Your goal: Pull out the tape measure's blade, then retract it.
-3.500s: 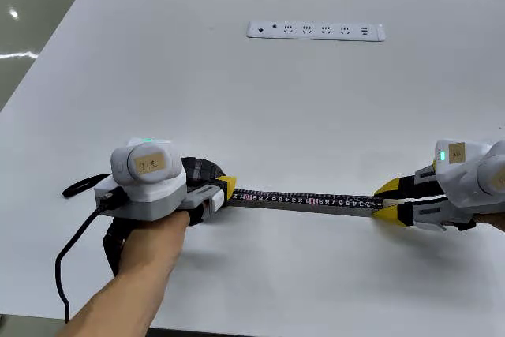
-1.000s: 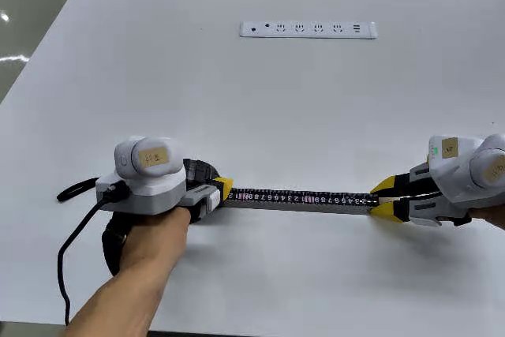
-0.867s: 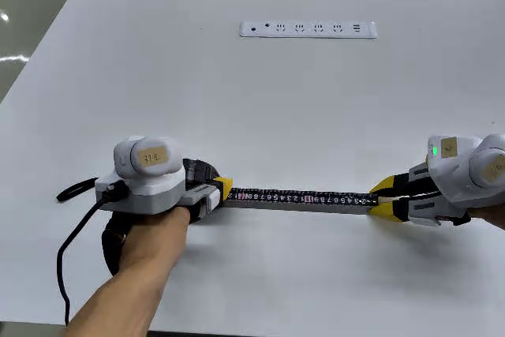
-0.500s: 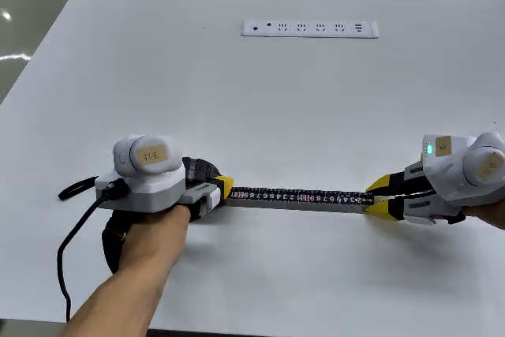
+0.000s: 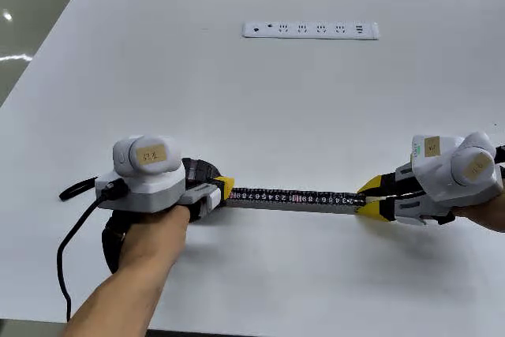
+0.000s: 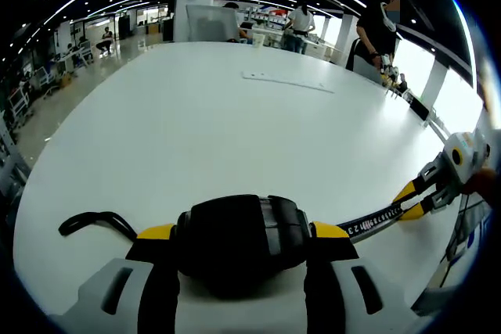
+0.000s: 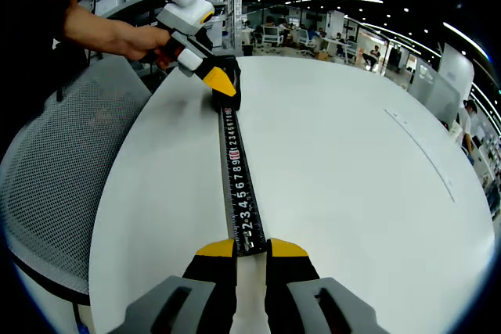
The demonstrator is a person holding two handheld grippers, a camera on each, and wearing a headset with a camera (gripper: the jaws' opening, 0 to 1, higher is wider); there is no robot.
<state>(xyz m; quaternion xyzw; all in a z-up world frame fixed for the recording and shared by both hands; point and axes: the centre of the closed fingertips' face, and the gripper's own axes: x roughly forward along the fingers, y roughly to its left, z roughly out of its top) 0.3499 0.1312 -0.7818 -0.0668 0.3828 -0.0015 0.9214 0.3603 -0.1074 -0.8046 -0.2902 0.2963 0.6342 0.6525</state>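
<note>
The black tape measure case sits clamped between the yellow-tipped jaws of my left gripper, low on the white table. Its dark numbered blade runs rightward across the table to my right gripper, which is shut on the blade's end. In the right gripper view the blade stretches away from my right gripper to the case held by the left gripper. From the left gripper view the blade leads to the right gripper.
A white power strip lies flat at the far side of the table. A black cable trails from the left gripper over the near table edge. A grey mesh chair stands beside the table. People stand in the background beyond the table.
My right gripper has moved left toward the case with the blade's end in it, so less blade lies out on the table. The left gripper and case have stayed put.
</note>
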